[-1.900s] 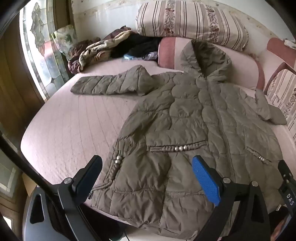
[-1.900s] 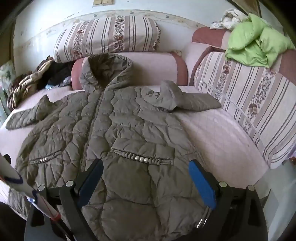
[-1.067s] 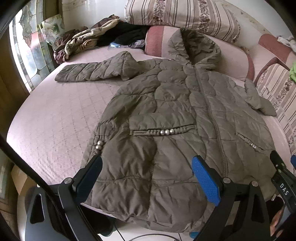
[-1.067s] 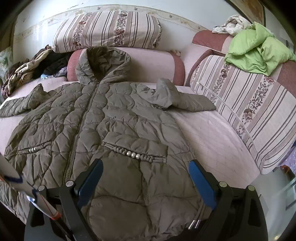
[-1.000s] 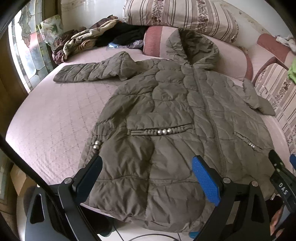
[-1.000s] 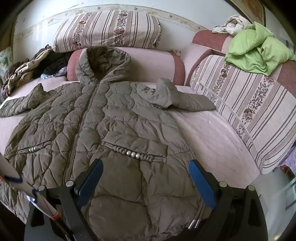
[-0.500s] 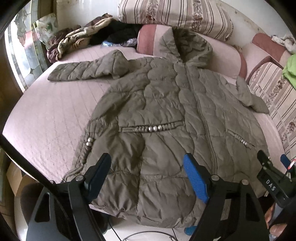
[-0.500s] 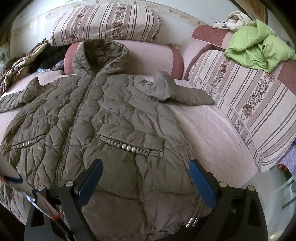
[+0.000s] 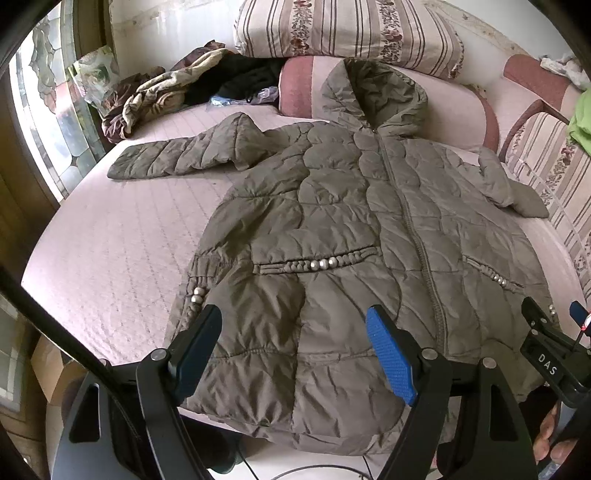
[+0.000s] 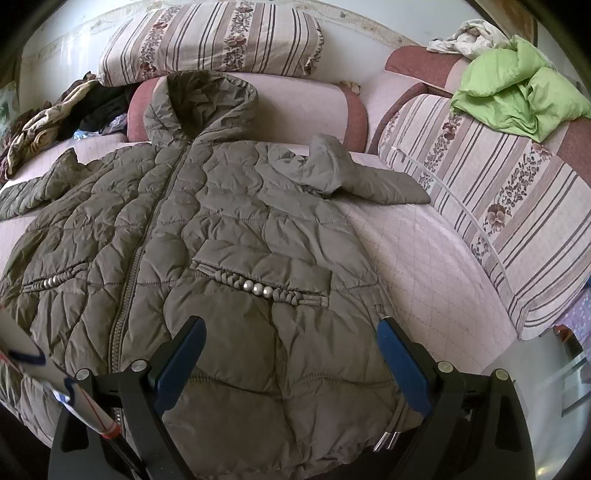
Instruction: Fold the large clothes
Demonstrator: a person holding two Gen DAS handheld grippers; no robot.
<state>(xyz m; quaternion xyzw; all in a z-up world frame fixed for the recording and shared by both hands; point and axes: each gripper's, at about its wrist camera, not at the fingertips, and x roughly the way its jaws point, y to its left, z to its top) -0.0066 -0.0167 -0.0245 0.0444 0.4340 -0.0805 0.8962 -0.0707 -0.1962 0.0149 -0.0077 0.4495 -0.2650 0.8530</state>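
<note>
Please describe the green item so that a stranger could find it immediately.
Look at the striped sofa back right of the olive hooded coat. On top lies a crumpled lime-green quilted blanket; it is the only bright green thing, beside a pale crumpled cloth.

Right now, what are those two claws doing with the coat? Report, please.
Left gripper open, right gripper open, both empty above the hem. Coat spread flat, zipped, unfolded. Nothing on it.
</note>
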